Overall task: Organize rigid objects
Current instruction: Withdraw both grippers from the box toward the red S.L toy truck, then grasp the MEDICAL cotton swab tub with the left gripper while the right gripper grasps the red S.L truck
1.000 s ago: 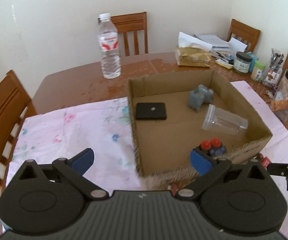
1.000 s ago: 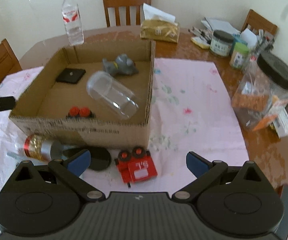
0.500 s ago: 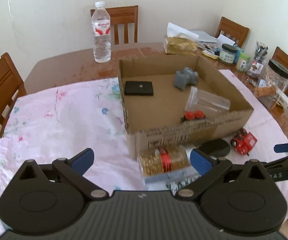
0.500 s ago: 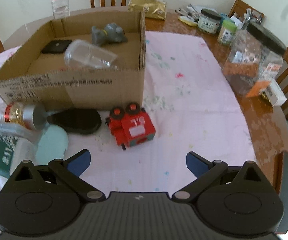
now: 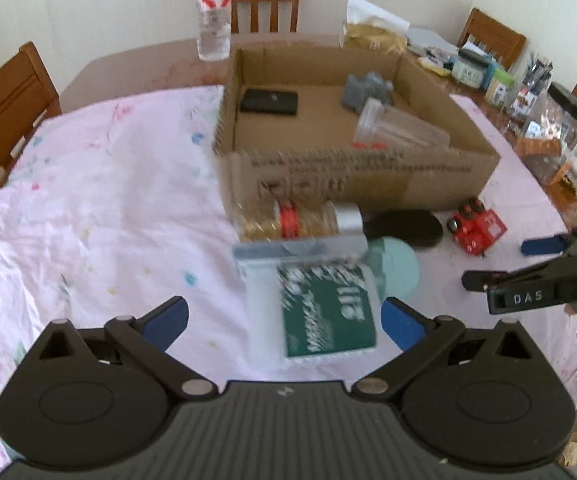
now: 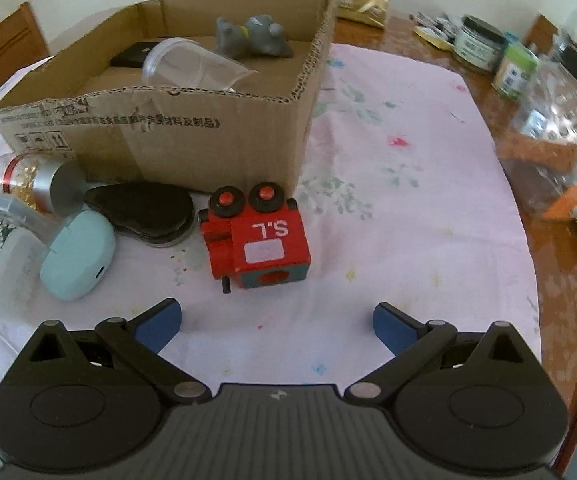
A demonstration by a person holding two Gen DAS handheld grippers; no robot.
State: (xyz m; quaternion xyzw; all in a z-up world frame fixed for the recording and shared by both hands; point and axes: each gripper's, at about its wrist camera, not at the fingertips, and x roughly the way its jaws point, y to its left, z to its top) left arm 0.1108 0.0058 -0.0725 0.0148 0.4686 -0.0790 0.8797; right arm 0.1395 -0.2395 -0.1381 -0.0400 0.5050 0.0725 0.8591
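Observation:
A cardboard box [image 5: 368, 180] [image 6: 192, 132] on the pink cloth holds a black case [image 5: 269, 101], a grey toy [image 6: 252, 36], a clear cup [image 6: 192, 66] and a small red-knobbed toy [image 5: 368, 145]. In front of it lie a gold can [image 5: 288, 218], a clear box with a green label [image 5: 320, 304], a pale teal case [image 6: 76, 252], a black oval case [image 6: 144, 208] and a red toy truck [image 6: 260, 236]. My left gripper [image 5: 284, 322] is open, just short of the green-label box. My right gripper [image 6: 276, 326] is open, just short of the red truck.
A water bottle [image 5: 213, 12] stands behind the box. Jars and clutter [image 6: 528, 76] crowd the table's right side, with a large clear jar [image 5: 560, 136]. Wooden chairs [image 5: 4, 96] ring the table. The right gripper shows at the left wrist view's right edge [image 5: 544, 280].
Both grippers have pulled back and down from over the box toward the table's near side. The objects in front of the box have come into view. Both stay open.

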